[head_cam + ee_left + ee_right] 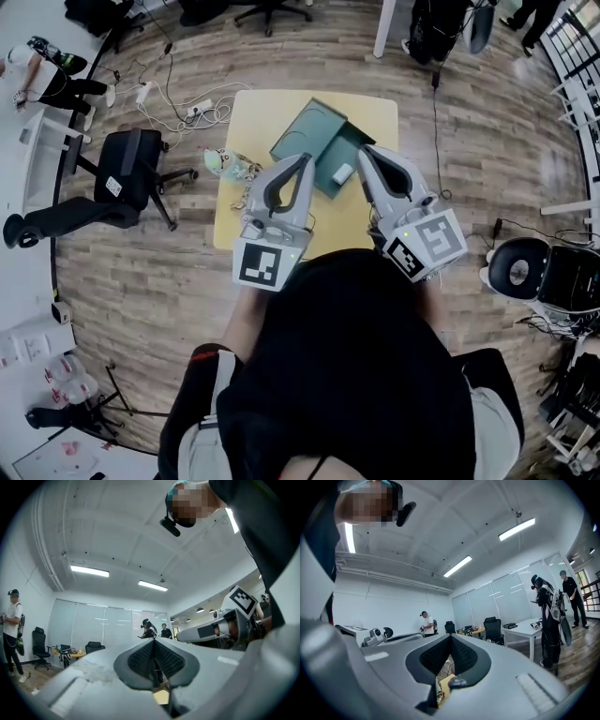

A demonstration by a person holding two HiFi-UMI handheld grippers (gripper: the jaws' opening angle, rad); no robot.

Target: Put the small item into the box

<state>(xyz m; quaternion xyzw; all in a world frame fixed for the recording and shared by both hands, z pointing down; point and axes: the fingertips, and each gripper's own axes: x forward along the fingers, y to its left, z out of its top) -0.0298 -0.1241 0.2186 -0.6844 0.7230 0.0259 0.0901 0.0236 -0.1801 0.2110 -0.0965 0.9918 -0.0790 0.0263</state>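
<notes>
White and small, the blocky item [342, 173] lies on the darker half of the flat teal box [309, 131], which sits opened out in two halves on the pale yellow square table top [258, 112]. From the head view we see the item in the gap between our two grippers, a little nearer to us than their tips, and touching neither.

The grey left gripper [306, 159] points over the box's left side, and the grey right gripper [365, 150] over its right side, with the tips near each other. In each gripper view the dark ribbed pads meet at the tip, so both pairs of jaws are pressed together with nothing caught between them.

At the table's left edge rests a small pale green and white object [228, 164]; we cannot tell what it is. Beyond it on the wooden plank floor [450, 122] stands a black office chair [127, 173], and white cables [178, 108] trail near the table's far left corner.
</notes>
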